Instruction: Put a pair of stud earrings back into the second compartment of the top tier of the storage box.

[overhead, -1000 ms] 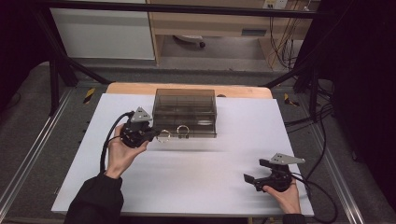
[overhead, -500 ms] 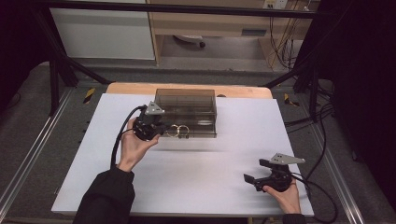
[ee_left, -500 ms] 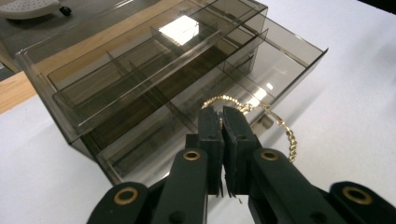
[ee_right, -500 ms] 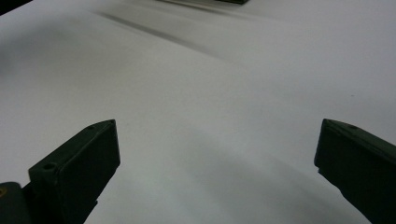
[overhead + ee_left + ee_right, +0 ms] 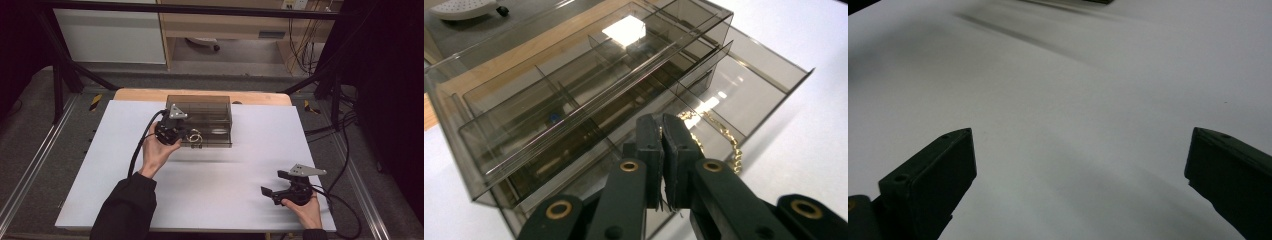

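Left gripper (image 5: 176, 131) held at the front left corner of the smoked transparent plastic drawer box (image 5: 200, 120), jaws pressed together with no visible gap in the left gripper view (image 5: 663, 145); whether anything thin is pinched between them cannot be told. Moved since a second ago: then well left of the box front, half a second ago closer, now tight against the front left edge, with the left hand (image 5: 157, 152) and dark sleeve (image 5: 125, 210) extended further up the white table surface (image 5: 210, 190). Gold-coloured chain jewellery (image 5: 194, 138) lying in the pulled-out lower drawer at the box front, just right of the gripper tip; same place as in both earlier frames. Seen in the left gripper view directly behind the closed jaws, gold links (image 5: 719, 135) on the drawer floor. Box itself unshifted, at the far middle of the table against the wooden strip (image 5: 150, 95). Right gripper (image 5: 274, 192) resting low on the near right of the table in the right hand (image 5: 305, 210), jaws spread wide, nothing between them but bare white surface (image 5: 1073, 125); position and spread unchanged across the three moments. Black cable (image 5: 142, 142) looping from the left gripper down beside the wrist.
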Tool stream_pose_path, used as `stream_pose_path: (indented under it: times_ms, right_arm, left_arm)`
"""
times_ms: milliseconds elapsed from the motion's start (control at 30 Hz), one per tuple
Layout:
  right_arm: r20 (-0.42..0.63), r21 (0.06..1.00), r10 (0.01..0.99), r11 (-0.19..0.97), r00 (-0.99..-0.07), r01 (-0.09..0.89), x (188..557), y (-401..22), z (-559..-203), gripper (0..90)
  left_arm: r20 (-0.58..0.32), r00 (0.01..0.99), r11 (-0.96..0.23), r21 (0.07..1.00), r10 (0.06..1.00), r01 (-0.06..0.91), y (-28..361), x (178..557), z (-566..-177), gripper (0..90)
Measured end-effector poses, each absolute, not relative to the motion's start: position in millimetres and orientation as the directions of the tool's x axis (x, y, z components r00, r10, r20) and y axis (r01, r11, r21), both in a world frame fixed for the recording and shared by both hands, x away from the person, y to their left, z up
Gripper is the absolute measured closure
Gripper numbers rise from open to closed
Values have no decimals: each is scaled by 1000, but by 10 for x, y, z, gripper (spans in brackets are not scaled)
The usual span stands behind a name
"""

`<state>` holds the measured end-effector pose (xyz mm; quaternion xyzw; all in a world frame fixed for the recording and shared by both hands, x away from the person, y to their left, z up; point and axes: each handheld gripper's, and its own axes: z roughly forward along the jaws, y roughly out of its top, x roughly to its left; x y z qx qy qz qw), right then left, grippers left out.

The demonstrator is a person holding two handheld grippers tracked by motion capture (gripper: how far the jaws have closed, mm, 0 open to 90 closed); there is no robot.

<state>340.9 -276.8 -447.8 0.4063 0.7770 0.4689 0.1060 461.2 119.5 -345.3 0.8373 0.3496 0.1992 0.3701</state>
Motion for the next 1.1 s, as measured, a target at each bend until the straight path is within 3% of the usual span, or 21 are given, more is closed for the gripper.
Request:
stream_pose_path:
  times_ms: [467,633,833,1100]
  right_arm:
    - [219,815,729,228,-648,532,3408,-2769,-4476,7]
    - [218,816,730,228,-648,532,3407,-2770,-4475,7]
    - [223,815,731,224,-645,535,3402,-2772,-4470,7]
    - [220,815,731,227,-646,534,3403,-2770,-4474,7]
  left_arm:
    - [104,669,-503,744,736,439,1091,4770,-3655,839]
    - [94,671,-475,778,736,411,1175,4655,-3545,724]
    - [50,672,-420,814,739,401,1452,4433,-3443,514]
    - [17,654,-368,838,757,404,1931,4134,-3569,268]
